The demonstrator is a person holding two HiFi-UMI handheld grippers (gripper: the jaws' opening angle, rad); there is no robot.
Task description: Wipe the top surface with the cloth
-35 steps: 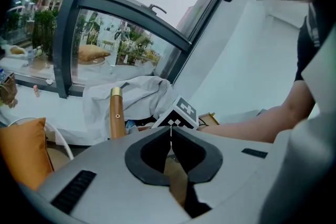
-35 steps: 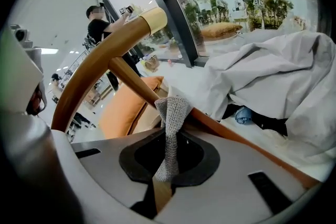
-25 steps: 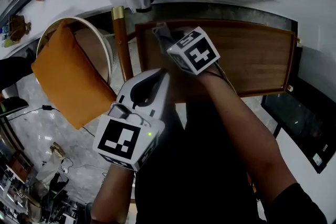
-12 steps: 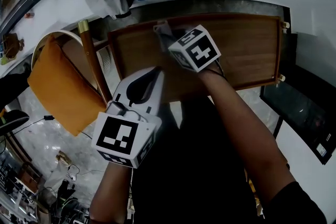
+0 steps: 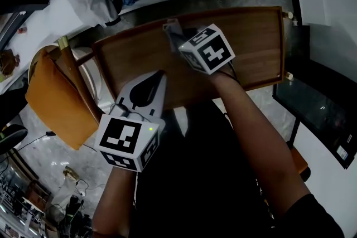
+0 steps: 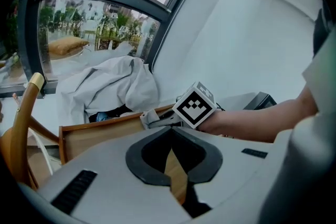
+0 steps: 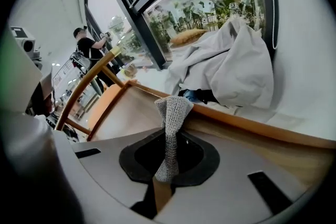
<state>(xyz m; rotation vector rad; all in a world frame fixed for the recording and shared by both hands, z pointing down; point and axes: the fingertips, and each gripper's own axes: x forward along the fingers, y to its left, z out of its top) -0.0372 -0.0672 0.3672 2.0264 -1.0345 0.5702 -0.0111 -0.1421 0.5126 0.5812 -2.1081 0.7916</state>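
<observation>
Wooden top point(image 5: 251, 47) further left than before; right gripper point(image 7: 166, 171) tight on cloth point(image 7: 172, 107), left gripper point(image 6: 171, 136) closed, empty.

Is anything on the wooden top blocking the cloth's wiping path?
Nothing visible does. The right gripper holds the cloth at the far edge of the wooden top, which is bare. The left gripper, shut and empty, is at the near edge.

L gripper point(image 6: 171, 130), jaws together, empty
</observation>
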